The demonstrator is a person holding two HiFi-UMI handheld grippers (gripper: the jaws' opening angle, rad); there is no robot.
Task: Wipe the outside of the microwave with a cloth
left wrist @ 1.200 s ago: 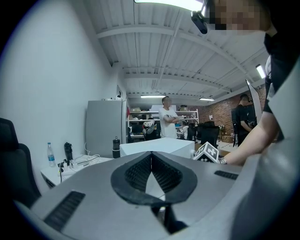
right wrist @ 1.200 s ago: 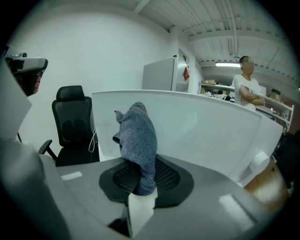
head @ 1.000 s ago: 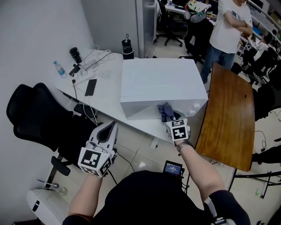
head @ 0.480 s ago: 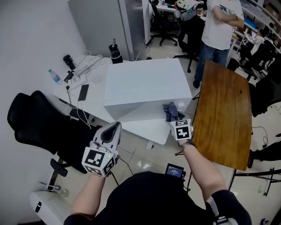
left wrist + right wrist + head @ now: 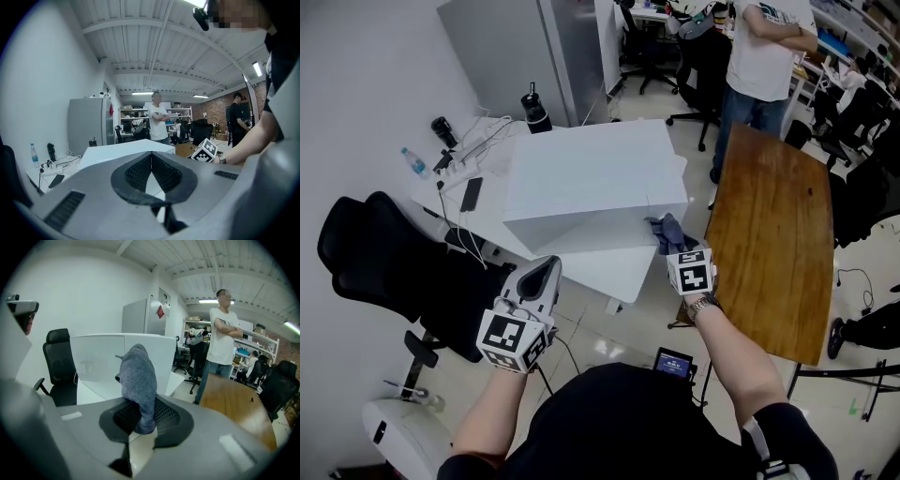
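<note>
Cloth [image 5: 137,376] in outstretched right gripper [image 5: 673,247], beside microwave [image 5: 591,178]

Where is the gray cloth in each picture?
Head view: the cloth is right of the middle, at the microwave's near right corner, just above the right gripper.
Left gripper view: not in it.
Right gripper view: in the center, pinched between the jaws.
Shared landmark: the white microwave.

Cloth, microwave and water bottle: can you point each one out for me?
cloth [image 5: 138,380], right gripper view, middle of the grey fabric
microwave [image 5: 591,173], head view, its white top face
bottle [image 5: 415,163], head view, its clear body
</note>
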